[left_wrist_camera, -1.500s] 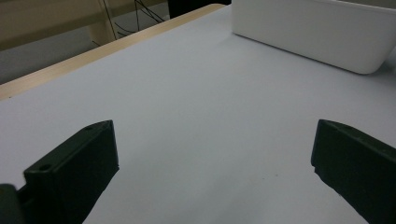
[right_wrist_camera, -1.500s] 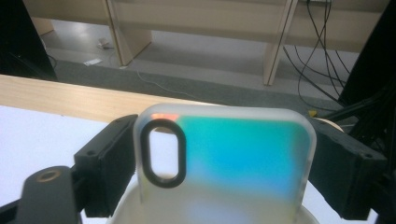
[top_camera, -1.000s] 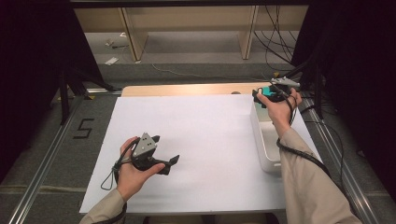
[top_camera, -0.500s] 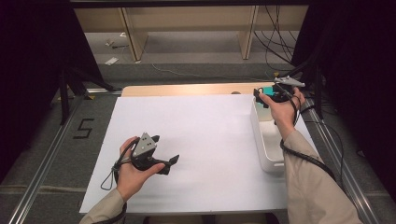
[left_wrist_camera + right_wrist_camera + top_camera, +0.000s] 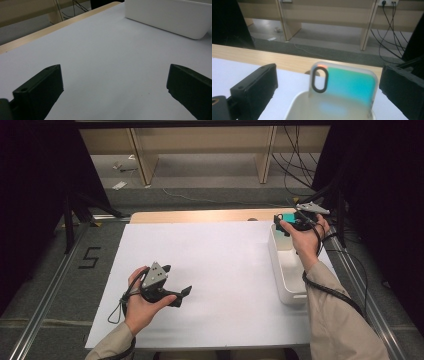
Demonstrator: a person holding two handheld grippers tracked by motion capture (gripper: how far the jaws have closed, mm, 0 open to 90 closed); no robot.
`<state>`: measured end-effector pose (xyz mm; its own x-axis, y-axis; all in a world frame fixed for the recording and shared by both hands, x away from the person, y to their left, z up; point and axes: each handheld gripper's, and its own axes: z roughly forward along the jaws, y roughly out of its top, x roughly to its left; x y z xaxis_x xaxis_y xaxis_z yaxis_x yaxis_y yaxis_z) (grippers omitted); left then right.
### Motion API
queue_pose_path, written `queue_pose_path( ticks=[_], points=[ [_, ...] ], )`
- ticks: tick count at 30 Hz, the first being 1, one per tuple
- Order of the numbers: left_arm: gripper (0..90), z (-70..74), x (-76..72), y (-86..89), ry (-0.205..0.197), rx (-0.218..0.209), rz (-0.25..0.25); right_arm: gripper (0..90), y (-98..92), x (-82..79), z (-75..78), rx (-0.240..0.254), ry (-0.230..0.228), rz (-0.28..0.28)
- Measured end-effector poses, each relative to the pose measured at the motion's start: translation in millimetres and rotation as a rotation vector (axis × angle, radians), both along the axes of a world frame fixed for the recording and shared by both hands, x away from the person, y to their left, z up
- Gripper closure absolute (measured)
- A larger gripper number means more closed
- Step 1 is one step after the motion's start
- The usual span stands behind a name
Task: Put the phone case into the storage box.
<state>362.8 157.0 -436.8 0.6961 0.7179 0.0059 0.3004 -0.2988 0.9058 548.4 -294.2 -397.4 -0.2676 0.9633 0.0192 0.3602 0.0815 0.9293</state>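
Teal phone case [image 5: 344, 83] is standing upright at the far end of the white bin [image 5: 287, 270], leaning on its wall so you're getting an edge to grab. Your right gripper [image 5: 286, 225] is hovering there, fingers spread wide, touching nothing. Left gripper [image 5: 175, 292] is idling on the bench [image 5: 220, 265], fingers wide apart, empty.

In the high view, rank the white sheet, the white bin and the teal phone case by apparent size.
1. white sheet, by far the largest.
2. white bin, at the sheet's right side.
3. teal phone case, just a sliver by the right gripper.
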Motion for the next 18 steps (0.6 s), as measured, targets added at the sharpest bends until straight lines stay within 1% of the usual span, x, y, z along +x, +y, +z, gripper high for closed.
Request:
queue_pose_path(
  ticks=[6, 10, 17, 18],
  points=[
    [0.0, 0.1, -0.3, -0.9, 0.000, 0.007, -0.001, 3.5, 7.0, -13.1, 7.2, -0.016, -0.009, 0.047],
    [0.0, 0.5, -0.4, -0.7, -0.001, 0.005, 0.000, 4.1, 11.3, -22.8, 8.4, -0.009, -0.001, 0.077],
    [0.0, 0.4, -0.3, -1.0, 0.001, 0.007, 0.000, 5.2, 16.8, -42.0, 10.0, -0.010, -0.004, 0.135],
    [0.0, 0.4, -0.3, -1.0, 0.000, 0.009, 0.000, 5.4, 18.2, -47.8, 10.4, -0.007, -0.007, 0.149]
  ],
)
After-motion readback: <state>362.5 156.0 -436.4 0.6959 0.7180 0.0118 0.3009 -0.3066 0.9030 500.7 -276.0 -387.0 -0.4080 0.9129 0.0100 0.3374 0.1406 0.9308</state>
